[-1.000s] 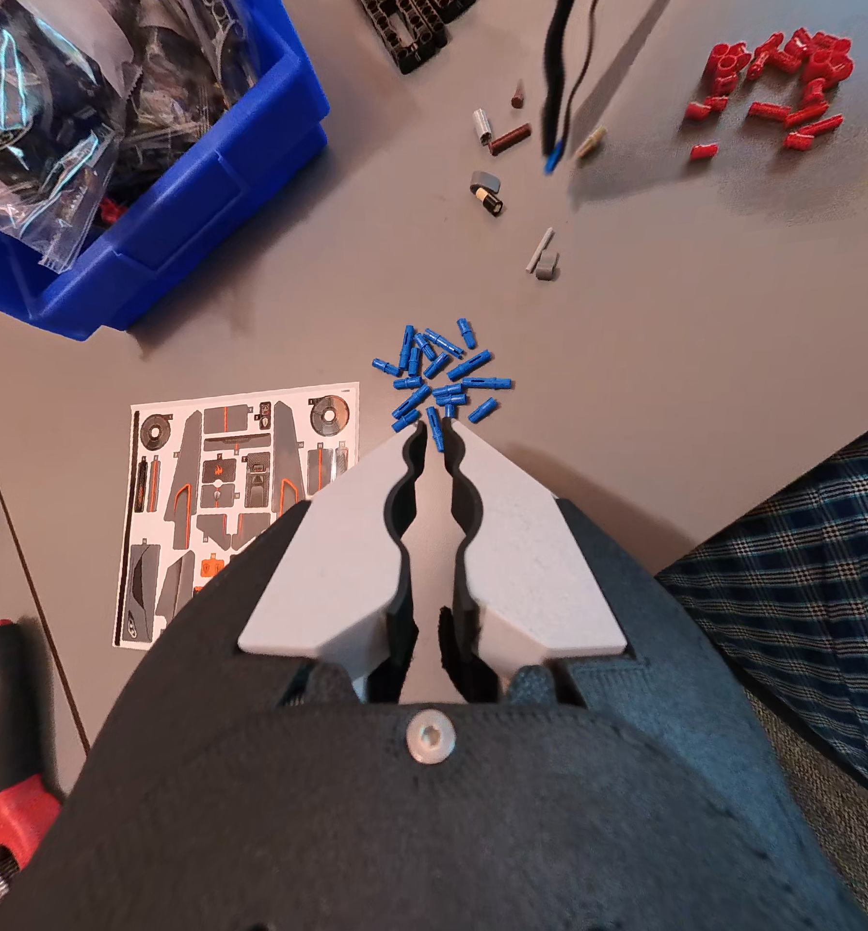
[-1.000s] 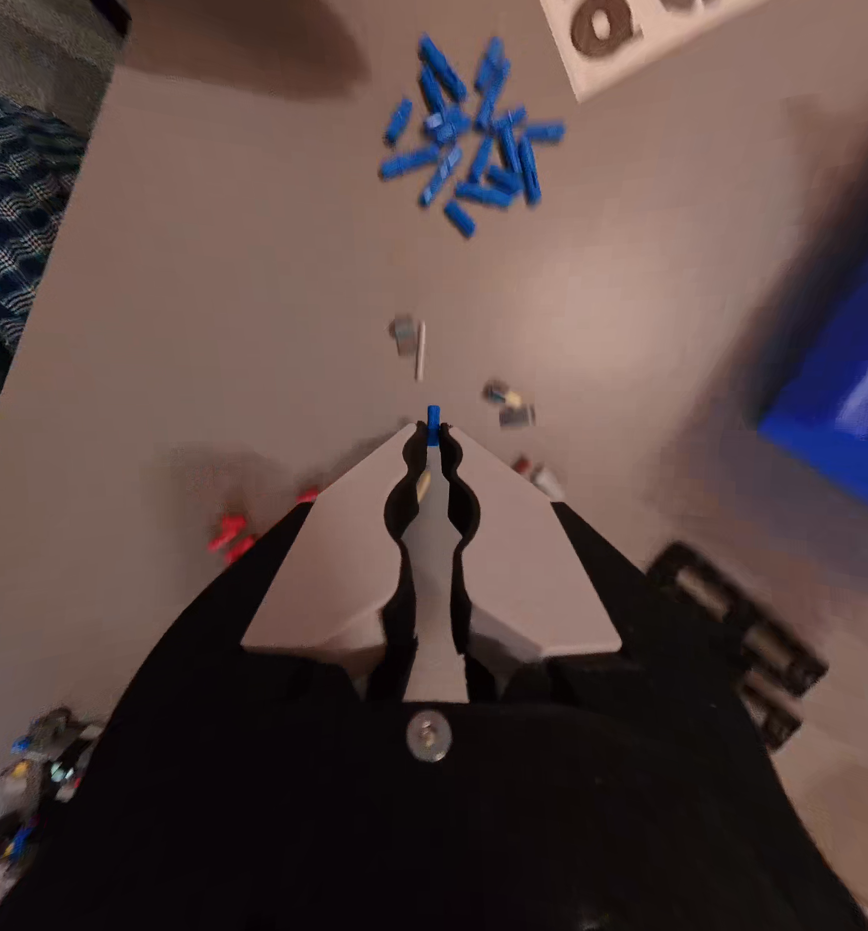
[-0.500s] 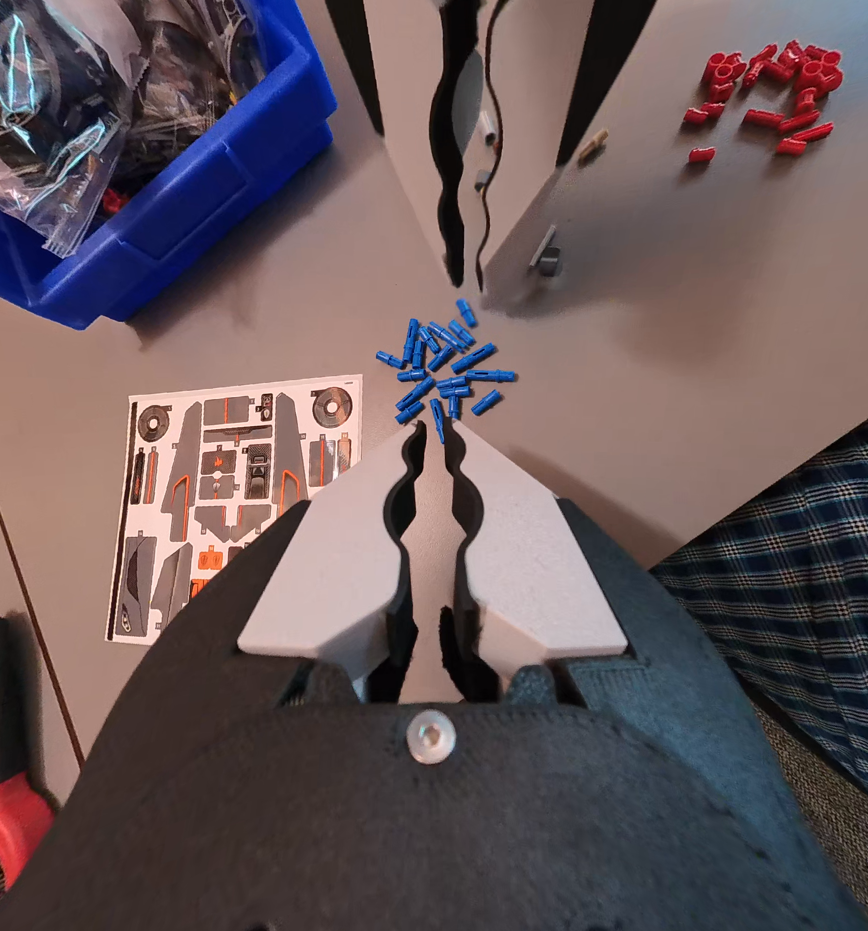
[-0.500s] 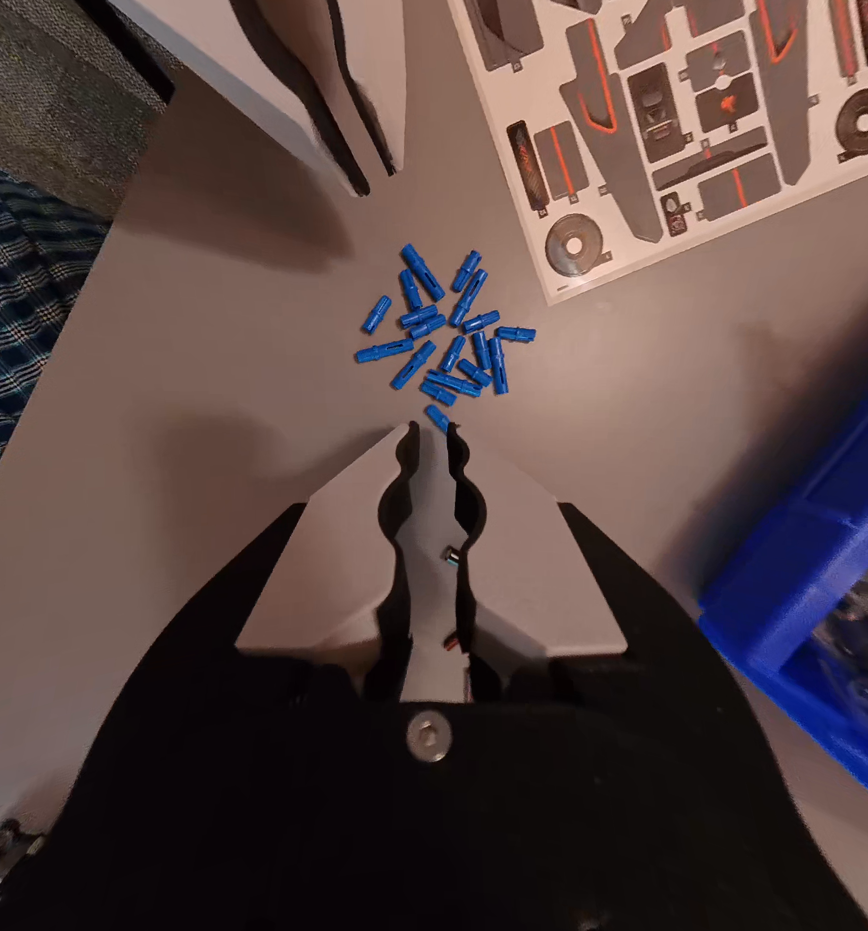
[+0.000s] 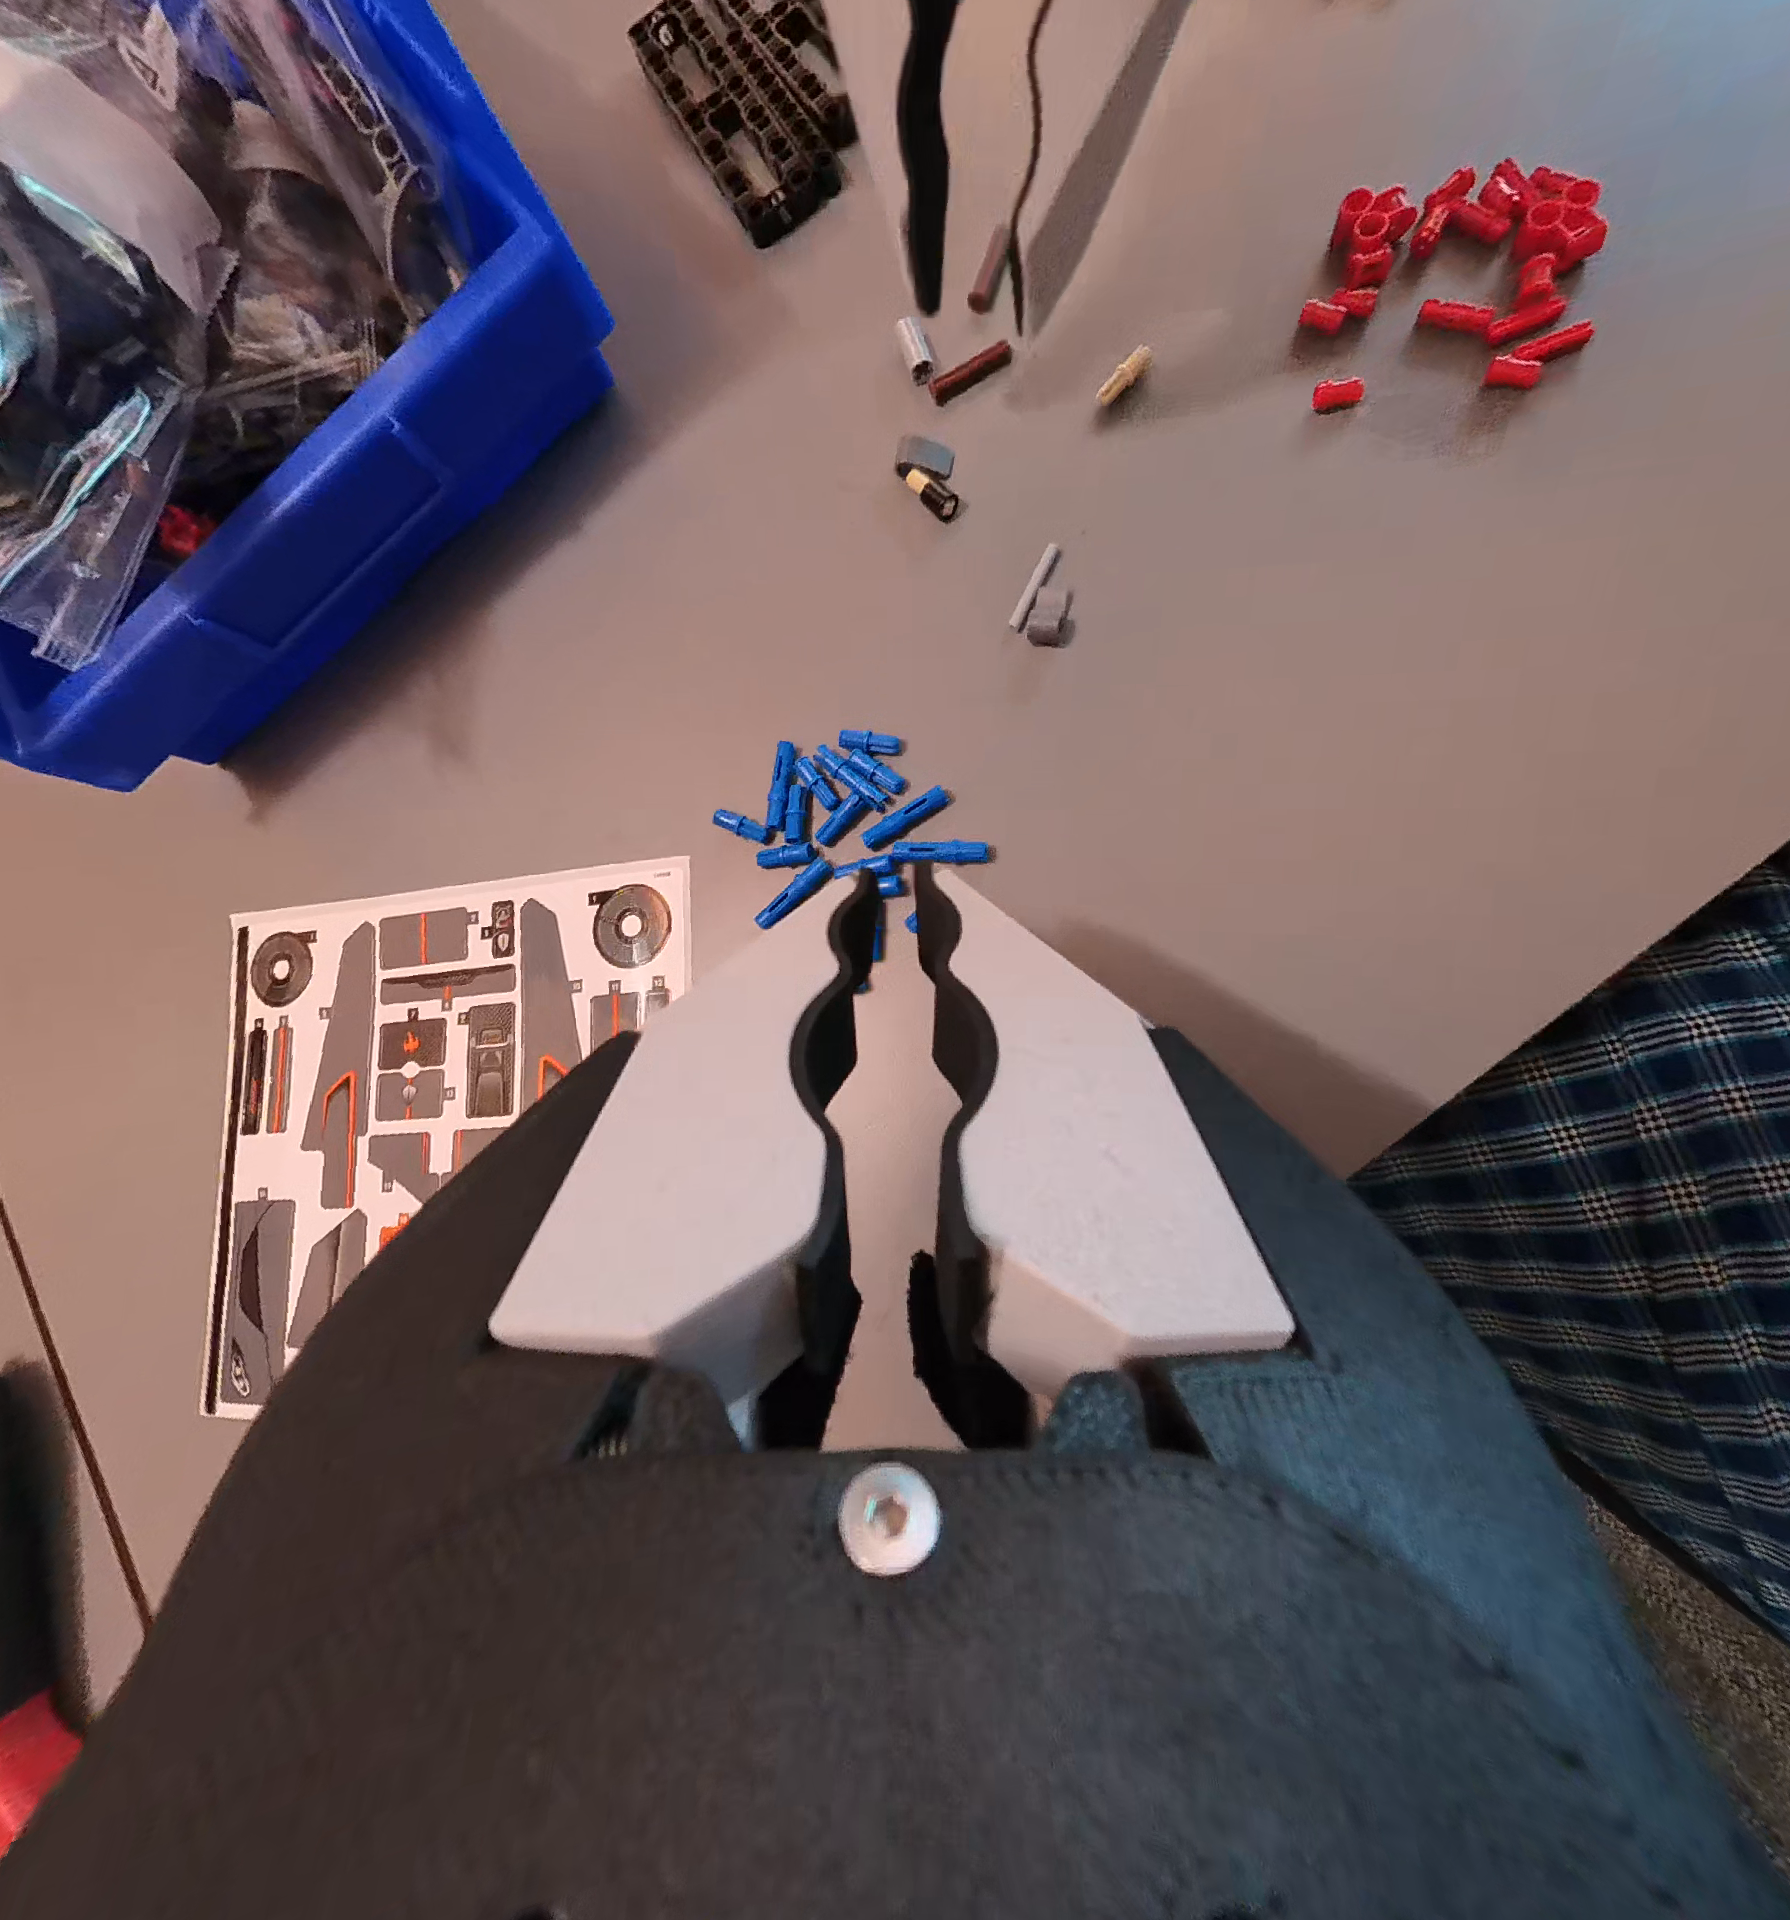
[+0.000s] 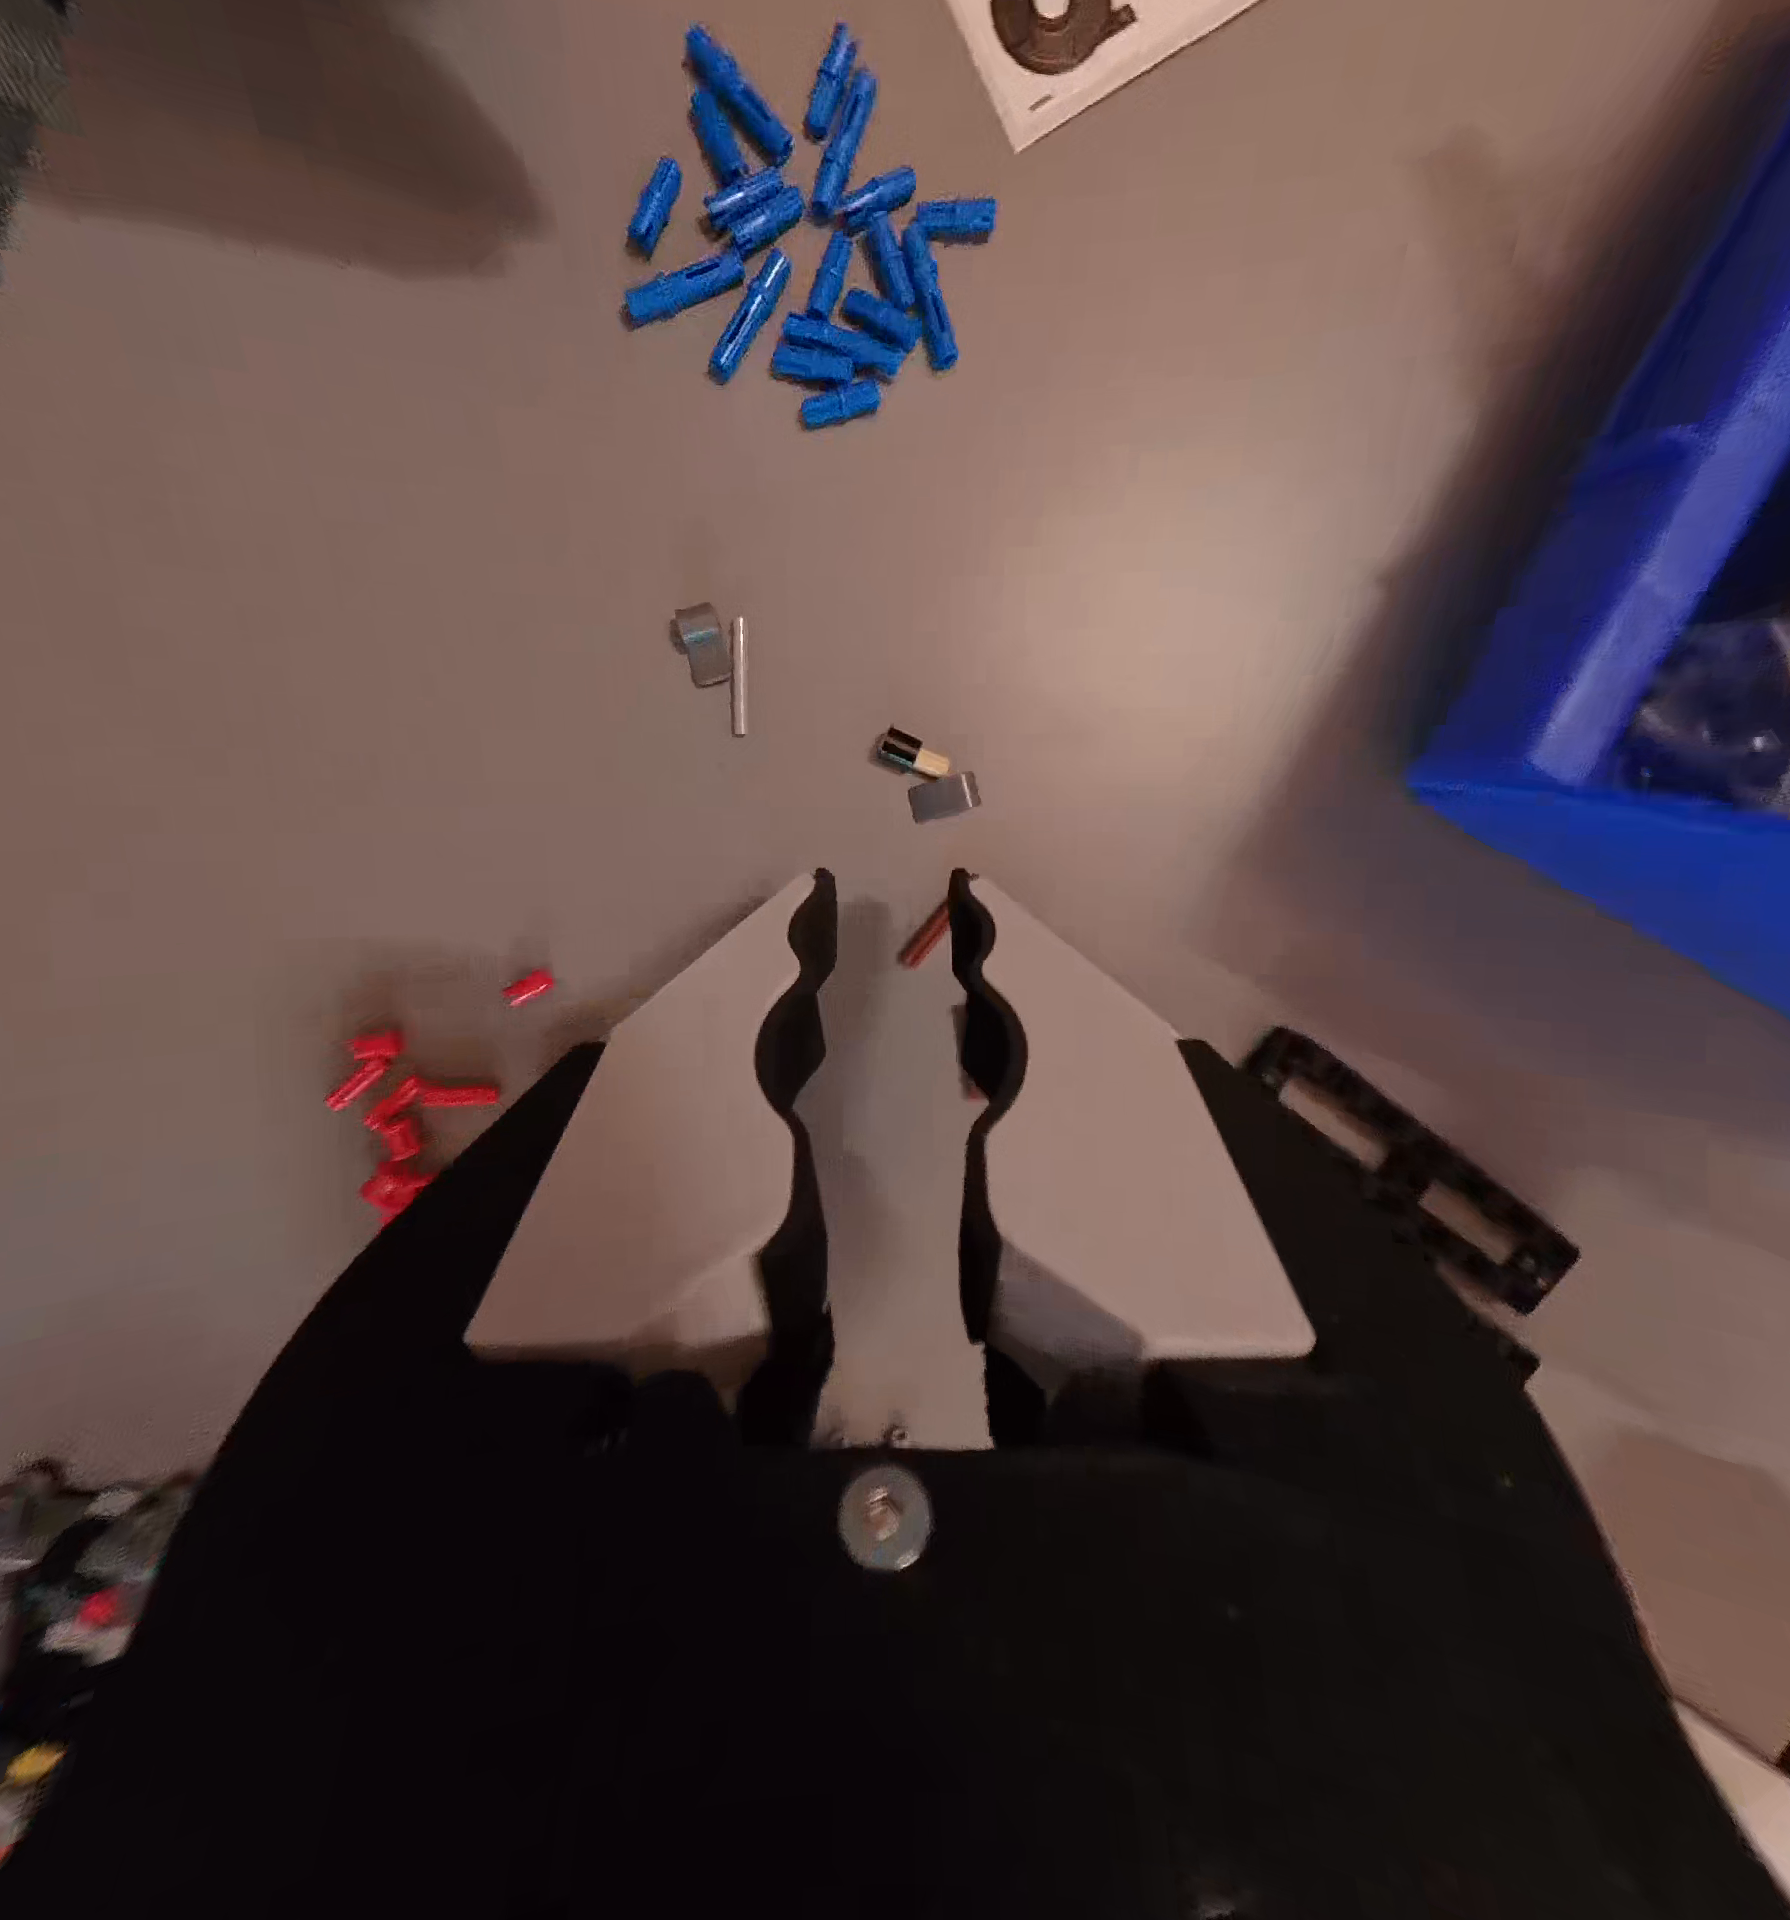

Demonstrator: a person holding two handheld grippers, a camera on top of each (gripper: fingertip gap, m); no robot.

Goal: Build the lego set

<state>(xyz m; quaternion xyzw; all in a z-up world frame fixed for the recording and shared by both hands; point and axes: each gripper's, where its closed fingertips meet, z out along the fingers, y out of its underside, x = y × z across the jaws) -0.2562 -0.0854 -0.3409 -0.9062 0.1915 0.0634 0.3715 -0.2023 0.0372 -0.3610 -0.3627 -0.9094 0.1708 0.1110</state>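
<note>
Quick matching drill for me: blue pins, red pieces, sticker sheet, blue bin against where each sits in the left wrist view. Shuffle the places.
Things:
1. blue pins
2. red pieces
3. sticker sheet
4. blue bin

Places:
A. top left corner
B. top right, scattered
C. just ahead of the left tongs' tips
D. flat on the table, left of the tongs

Pairs: 1-C, 2-B, 3-D, 4-A

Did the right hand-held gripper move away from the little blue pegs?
Yes. The right hand-held gripper pulled back from the pile of blue pegs: half a second ago its tips sat right at the pile's edge, now bare table lies between.
</note>
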